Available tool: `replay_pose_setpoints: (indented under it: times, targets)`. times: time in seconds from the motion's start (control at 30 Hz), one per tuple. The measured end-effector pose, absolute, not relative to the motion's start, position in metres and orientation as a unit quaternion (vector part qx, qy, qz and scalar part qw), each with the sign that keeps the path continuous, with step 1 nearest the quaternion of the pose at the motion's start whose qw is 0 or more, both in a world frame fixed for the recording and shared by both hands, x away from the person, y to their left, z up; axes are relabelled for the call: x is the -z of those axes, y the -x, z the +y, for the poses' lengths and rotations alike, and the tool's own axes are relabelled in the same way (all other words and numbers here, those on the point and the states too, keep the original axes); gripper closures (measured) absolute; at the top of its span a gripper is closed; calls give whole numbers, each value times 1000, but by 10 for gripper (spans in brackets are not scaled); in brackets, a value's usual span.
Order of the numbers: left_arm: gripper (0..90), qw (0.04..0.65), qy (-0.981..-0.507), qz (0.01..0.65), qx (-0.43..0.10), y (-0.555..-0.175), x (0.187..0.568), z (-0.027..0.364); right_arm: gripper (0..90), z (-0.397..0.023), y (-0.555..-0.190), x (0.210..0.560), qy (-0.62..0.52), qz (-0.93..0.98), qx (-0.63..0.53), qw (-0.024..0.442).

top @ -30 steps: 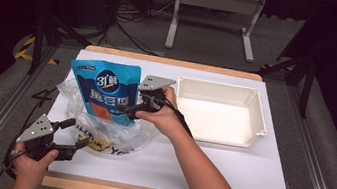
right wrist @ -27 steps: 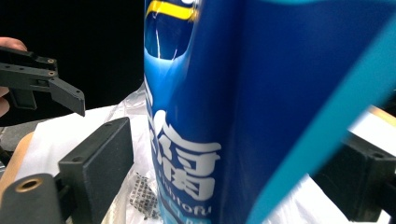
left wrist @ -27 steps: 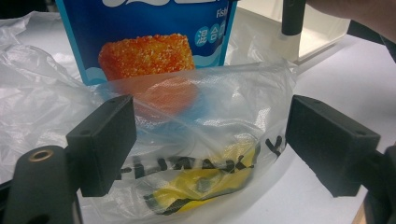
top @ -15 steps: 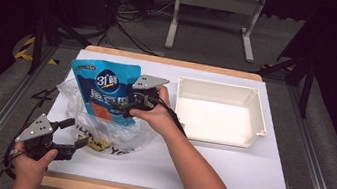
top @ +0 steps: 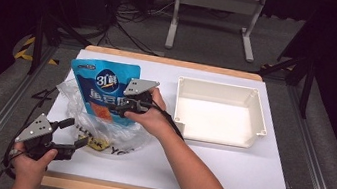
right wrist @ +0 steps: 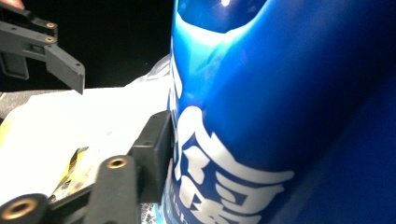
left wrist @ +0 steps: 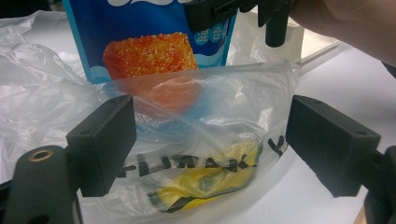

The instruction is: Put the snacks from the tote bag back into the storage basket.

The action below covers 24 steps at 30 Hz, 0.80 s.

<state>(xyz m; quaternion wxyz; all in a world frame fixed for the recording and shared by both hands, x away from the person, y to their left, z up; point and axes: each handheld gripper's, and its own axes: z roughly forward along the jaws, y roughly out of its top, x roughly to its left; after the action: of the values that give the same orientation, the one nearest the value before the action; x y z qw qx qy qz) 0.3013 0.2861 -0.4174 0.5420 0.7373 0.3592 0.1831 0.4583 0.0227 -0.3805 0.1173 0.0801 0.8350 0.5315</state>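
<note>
A blue snack pouch [top: 104, 90] with an orange food picture stands upright inside a crumpled clear plastic bag [top: 77, 114] left of the table's middle. My right gripper [top: 124, 107] has just been closing its jaws and is now shut on the pouch's right edge. In the right gripper view one pad [right wrist: 156, 151] presses the blue pouch [right wrist: 280, 116]; the other jaw is hidden behind it. My left gripper [top: 73, 133] is low at the front left, open, its jaws standing apart before the plastic bag [left wrist: 210, 116]. A yellow packet [left wrist: 205, 184] lies inside the bag.
An empty white tray [top: 218, 86] sits on the white table top at the right, close to my right forearm. The table's front edge runs just behind my left hand. Dark floor, cables and a stand's legs lie beyond the far edge.
My right gripper has shifted slightly left onto the pouch and its jaws have closed on it. The left gripper and the bag have stayed where they were.
</note>
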Motion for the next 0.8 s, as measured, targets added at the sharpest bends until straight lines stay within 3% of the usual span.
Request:
replay_pose_setpoints:
  times: [0.8]
  targets:
    - [171, 543, -735, 362, -186, -301, 417, 288, 596, 23, -456, 381, -89, 834, -531, 123]
